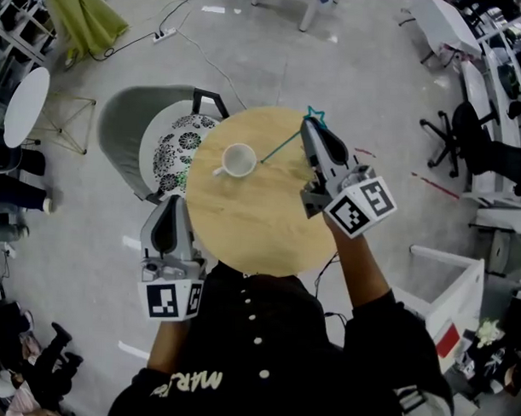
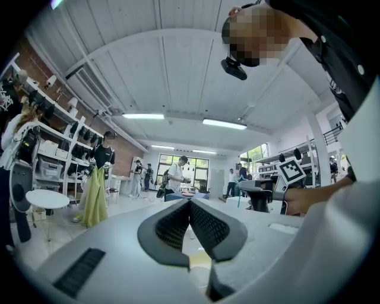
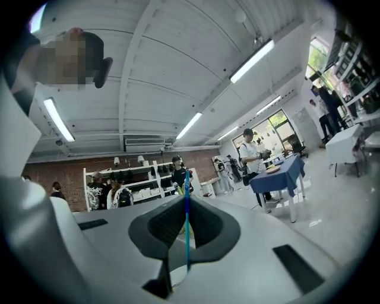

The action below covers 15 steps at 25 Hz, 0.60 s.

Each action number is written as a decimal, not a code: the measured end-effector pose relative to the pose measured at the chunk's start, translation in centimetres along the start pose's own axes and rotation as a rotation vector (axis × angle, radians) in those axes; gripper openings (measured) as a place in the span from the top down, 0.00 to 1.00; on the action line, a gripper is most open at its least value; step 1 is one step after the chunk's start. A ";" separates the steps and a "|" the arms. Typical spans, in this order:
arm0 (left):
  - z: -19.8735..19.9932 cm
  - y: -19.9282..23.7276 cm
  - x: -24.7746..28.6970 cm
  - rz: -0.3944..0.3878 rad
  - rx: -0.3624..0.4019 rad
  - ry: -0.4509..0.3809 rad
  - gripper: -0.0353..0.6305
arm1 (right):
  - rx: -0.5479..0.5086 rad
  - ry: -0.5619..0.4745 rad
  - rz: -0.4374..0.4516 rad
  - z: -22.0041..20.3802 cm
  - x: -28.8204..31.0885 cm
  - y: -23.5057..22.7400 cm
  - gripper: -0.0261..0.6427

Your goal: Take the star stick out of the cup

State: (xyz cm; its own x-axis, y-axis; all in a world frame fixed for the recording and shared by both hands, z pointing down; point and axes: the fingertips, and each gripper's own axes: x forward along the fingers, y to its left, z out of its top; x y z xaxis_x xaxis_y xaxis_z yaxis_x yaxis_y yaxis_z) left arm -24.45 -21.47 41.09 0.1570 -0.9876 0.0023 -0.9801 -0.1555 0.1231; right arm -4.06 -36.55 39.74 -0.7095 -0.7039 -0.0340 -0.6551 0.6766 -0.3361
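A white cup (image 1: 238,160) stands on the round wooden table (image 1: 243,228), left of its middle. My right gripper (image 1: 308,128) is raised over the table's far right edge and is shut on the teal star stick (image 1: 284,146). The star shows just past the fingertips, and the stick's lower end hangs free, just right of the cup's rim. In the right gripper view the stick (image 3: 187,225) runs upright between the closed jaws. My left gripper (image 1: 168,210) hovers off the table's near left edge, shut and empty. The left gripper view shows the right gripper (image 2: 261,199) far off.
A grey chair with a patterned cushion (image 1: 179,142) stands behind the table on the left. A black office chair (image 1: 458,133) and white furniture (image 1: 450,282) are to the right. Cables (image 1: 198,51) run across the floor. Several people (image 3: 254,155) stand among shelves and tables further off.
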 end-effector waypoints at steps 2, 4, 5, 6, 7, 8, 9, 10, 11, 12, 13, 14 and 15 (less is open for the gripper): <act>0.6 -0.2 0.0 -0.006 0.002 -0.006 0.94 | -0.028 -0.026 -0.036 1.3 -1.8 0.2 0.93; 1.2 -0.5 0.1 -0.011 0.010 -0.014 0.94 | -0.054 -0.044 -0.070 2.3 -3.5 0.3 0.93; 1.5 -0.6 0.2 -0.013 0.013 -0.017 0.94 | -0.066 -0.052 -0.087 2.7 -4.3 0.3 0.93; 1.8 -0.7 0.2 -0.014 0.016 -0.021 0.94 | -0.076 -0.060 -0.104 3.1 -5.1 0.3 0.93; 2.1 -0.7 0.3 -0.015 0.019 -0.025 0.94 | -0.085 -0.068 -0.119 3.5 -5.8 0.3 0.93; 2.3 -0.8 0.3 -0.016 0.024 -0.029 0.94 | -0.095 -0.077 -0.134 3.8 -6.5 0.3 0.93; 2.6 -0.9 0.3 -0.017 0.028 -0.033 0.94 | -0.107 -0.083 -0.149 4.2 -7.3 0.3 0.93; 2.8 -1.0 0.3 -0.019 0.032 -0.036 0.94 | -0.118 -0.090 -0.163 4.5 -8.1 0.4 0.93; 3.1 -1.2 0.2 -0.021 0.036 -0.040 0.94 | -0.130 -0.097 -0.178 4.8 -8.9 0.4 0.93; 3.4 -1.4 0.2 -0.022 0.039 -0.043 0.94 | -0.142 -0.104 -0.193 5.1 -9.7 0.4 0.93; 3.7 -1.5 0.2 -0.021 0.042 -0.047 0.94 | -0.154 -0.111 -0.209 5.5 -10.5 0.3 0.93; 3.9 -1.6 0.2 -0.021 0.045 -0.050 0.94 | -0.166 -0.119 -0.226 5.8 -11.3 0.2 0.93; 4.2 -1.6 0.1 -0.021 0.048 -0.055 0.94 | -0.174 -0.128 -0.242 6.2 -12.0 0.2 0.93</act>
State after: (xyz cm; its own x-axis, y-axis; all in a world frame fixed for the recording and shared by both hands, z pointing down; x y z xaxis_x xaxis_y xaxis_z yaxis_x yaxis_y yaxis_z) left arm -23.33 -21.45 36.72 0.1720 -0.9836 -0.0546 -0.9816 -0.1758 0.0747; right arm 5.97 -29.28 34.27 -0.4961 -0.8631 -0.0947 -0.8435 0.5050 -0.1829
